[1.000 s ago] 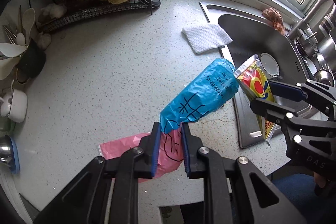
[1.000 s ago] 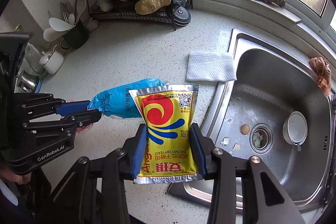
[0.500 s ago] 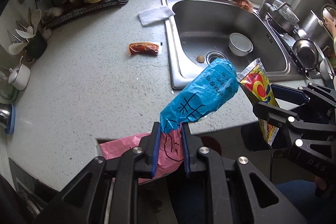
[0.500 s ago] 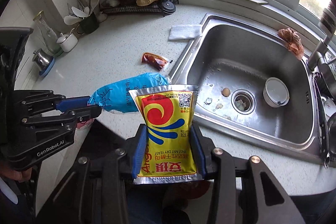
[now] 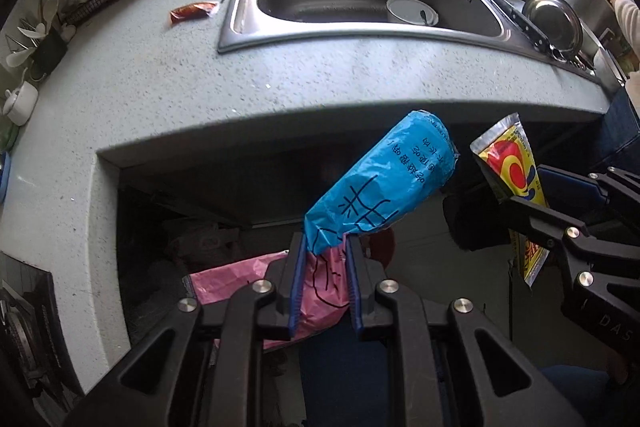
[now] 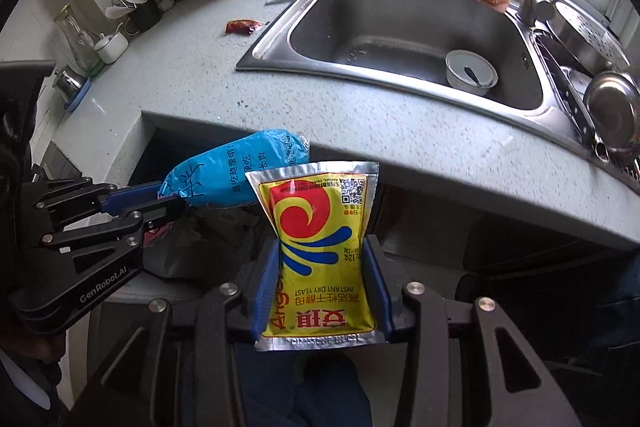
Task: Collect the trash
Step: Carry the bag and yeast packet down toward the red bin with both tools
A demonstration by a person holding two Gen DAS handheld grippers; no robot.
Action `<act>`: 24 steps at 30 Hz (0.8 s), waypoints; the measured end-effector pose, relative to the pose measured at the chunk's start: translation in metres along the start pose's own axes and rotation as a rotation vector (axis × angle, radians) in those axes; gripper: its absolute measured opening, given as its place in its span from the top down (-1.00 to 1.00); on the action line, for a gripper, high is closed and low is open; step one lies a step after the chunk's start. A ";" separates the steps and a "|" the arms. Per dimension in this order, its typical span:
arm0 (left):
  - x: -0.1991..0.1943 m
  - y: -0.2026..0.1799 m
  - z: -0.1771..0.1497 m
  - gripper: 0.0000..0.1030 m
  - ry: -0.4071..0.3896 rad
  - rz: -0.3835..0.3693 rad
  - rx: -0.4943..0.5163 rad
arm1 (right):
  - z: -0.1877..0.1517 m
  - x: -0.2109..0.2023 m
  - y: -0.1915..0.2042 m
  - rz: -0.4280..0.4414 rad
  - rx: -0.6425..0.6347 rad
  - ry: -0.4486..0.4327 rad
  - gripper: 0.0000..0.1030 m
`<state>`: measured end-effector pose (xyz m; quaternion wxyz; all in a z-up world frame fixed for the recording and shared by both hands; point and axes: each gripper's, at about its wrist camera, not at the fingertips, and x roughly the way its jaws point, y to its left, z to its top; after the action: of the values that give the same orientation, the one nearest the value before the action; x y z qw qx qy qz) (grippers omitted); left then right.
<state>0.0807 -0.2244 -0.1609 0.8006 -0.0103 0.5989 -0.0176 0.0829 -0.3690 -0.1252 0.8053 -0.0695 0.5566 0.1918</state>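
- My left gripper point(image 5: 325, 281) is clamped narrow on a blue and pink wrapper point(image 5: 380, 183), which sticks out toward 1 o'clock, off the counter point(image 5: 160, 83) and over the dark space below its edge.
- My right gripper point(image 6: 322, 285) pinches a yellow yeast packet point(image 6: 320, 251) by its sides, upright between the pads, also past the counter edge.
- A red sachet point(image 6: 242, 26) lies on the counter at 11 o'clock, just beside the sink point(image 6: 400, 75).
- A white bowl point(image 6: 472, 71) sits in the sink.
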 end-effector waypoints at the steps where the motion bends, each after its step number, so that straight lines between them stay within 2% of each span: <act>1: 0.006 -0.004 -0.004 0.66 0.015 -0.012 0.006 | -0.005 0.003 -0.003 -0.006 0.013 0.012 0.25; 7: 0.064 -0.024 -0.021 0.67 0.128 -0.059 0.066 | -0.043 0.038 -0.021 -0.037 0.115 0.116 0.25; 10: 0.106 -0.030 -0.028 0.66 0.187 -0.088 0.086 | -0.059 0.065 -0.027 -0.040 0.154 0.162 0.25; 13: 0.148 -0.038 -0.035 0.66 0.219 -0.084 0.104 | -0.071 0.097 -0.032 -0.045 0.173 0.207 0.25; 17: 0.202 -0.051 -0.045 0.66 0.243 -0.084 0.131 | -0.080 0.133 -0.040 -0.069 0.190 0.213 0.25; 24: 0.298 -0.062 -0.066 0.66 0.291 -0.102 0.112 | -0.102 0.213 -0.059 -0.076 0.225 0.247 0.24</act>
<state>0.1001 -0.2980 -0.4630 0.7027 0.0065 0.7054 -0.0930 0.0828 -0.4071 -0.3656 0.7403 -0.0231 0.6662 0.0878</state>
